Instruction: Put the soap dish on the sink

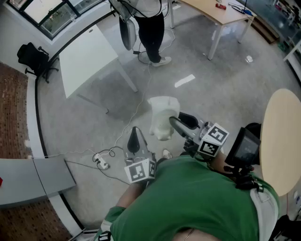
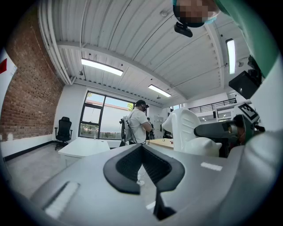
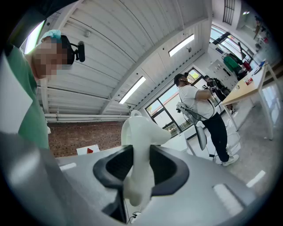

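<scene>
The soap dish (image 1: 162, 120) is a white moulded piece held up in the air in front of the person's green shirt. My right gripper (image 1: 181, 123) is shut on it, and in the right gripper view the soap dish (image 3: 139, 145) stands upright between the two dark pads. The left gripper view shows the soap dish (image 2: 188, 132) off to the right with the right gripper (image 2: 216, 130) behind it. To the dish's left, my left gripper (image 1: 134, 140) is shut with nothing in it, its pads meeting at the tip (image 2: 142, 148). No sink is in view.
A white table (image 1: 87, 59) stands ahead on the left, and a person (image 1: 150, 28) stands beyond it. A wooden table (image 1: 221, 12) is at the far right, a round pale tabletop (image 1: 282, 136) close on the right. A cable and power strip (image 1: 101, 162) lie on the floor.
</scene>
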